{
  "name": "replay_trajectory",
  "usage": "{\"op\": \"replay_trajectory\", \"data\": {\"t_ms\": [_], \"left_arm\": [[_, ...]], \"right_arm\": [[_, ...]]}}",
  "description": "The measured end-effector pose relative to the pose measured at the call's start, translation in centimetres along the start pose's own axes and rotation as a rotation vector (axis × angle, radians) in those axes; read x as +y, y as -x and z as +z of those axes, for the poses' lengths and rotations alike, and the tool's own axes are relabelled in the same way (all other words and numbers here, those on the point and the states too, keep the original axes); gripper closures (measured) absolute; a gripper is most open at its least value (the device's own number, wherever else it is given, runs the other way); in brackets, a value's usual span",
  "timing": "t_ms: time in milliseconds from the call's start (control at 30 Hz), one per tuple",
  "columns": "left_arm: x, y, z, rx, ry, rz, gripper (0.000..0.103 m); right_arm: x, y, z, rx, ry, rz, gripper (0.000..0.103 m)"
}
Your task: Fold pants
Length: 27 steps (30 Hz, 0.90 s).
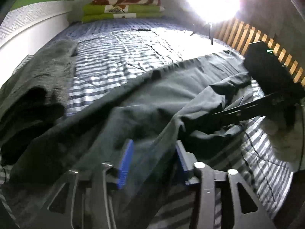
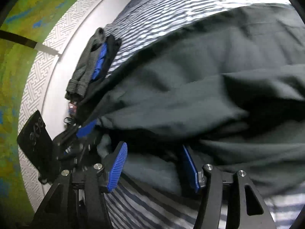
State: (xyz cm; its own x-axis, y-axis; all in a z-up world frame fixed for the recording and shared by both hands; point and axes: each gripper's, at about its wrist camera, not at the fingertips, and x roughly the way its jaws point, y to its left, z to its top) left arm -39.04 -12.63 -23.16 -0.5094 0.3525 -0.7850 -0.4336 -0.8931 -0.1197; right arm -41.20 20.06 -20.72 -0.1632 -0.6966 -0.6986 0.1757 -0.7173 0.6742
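1. Dark grey pants [image 1: 171,95] spread across striped bed cover [image 1: 124,43], long axis running diagonally from near left corner of the bed toward the far right side by the slatted rail [image 1: 253,38].
2. Left gripper [image 1: 152,162] low over the near part of the pants, blue pads spread; cloth lying between the jaws, pads not visibly pressing on it.
3. Right gripper [image 2: 156,169] at the bunched, partly folded layer on the right side of the bed; jaws spread, a fold of cloth between the blue pads [image 2: 117,168], apparently loose rather than pinched. Motion blur present.
4. Key relation: fabric directly ahead of and under both grippers; left one nearer the ribbed cuff or waistband end [image 1: 53,70] by the wall-side edge, right one nearer the doubled-over layer.
5. Open room: broad bare stretch of cover beyond the pants toward the folded green bedding [image 1: 122,9] at the head of the bed; little room at the wall [image 2: 63,43] and at the rail.
6. Likely requirement, as judgement: closing both on an edge before carrying it across the long axis.
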Motion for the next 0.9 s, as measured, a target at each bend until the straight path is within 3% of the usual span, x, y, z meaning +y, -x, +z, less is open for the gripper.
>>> {"op": "replay_trajectory", "data": {"t_ms": [167, 233, 300, 367, 467, 567, 667, 733, 900], "left_arm": [[3.6, 3.5, -1.5, -0.041, 0.112, -0.011, 0.052], [5.3, 5.2, -2.4, -0.064, 0.153, 0.009, 0.052], [7.0, 6.6, -3.1, -0.083, 0.191, 0.053, 0.052], [8.4, 7.8, -3.8, -0.099, 0.232, 0.075, 0.052], [10.8, 10.3, -5.1, -0.133, 0.287, 0.117, 0.052], [13.3, 12.2, -6.8, -0.145, 0.321, 0.195, 0.052], [17.0, 13.7, -9.0, -0.141, 0.404, 0.234, 0.048], [19.7, 14.4, -10.9, -0.138, 0.479, 0.250, 0.034], [24.5, 14.4, -14.7, -0.118, 0.634, 0.229, 0.032]], "right_arm": [[1.9, -3.0, 1.0, 0.020, 0.044, 0.065, 0.042], [2.0, -3.8, 1.1, 0.025, 0.021, 0.143, 0.042], [2.4, -4.2, 0.8, 0.042, -0.021, 0.277, 0.042], [3.6, -3.9, -0.1, 0.067, 0.017, 0.322, 0.043], [6.4, -1.8, -3.0, 0.105, 0.218, 0.278, 0.043], [7.0, -0.9, -5.1, 0.126, 0.289, 0.177, 0.048], [6.6, -0.7, -5.4, 0.075, 0.277, 0.047, 0.048], [6.3, -1.2, -5.0, 0.046, 0.252, 0.023, 0.047], [6.5, -4.2, -4.0, 0.023, 0.277, -0.076, 0.048]]}}
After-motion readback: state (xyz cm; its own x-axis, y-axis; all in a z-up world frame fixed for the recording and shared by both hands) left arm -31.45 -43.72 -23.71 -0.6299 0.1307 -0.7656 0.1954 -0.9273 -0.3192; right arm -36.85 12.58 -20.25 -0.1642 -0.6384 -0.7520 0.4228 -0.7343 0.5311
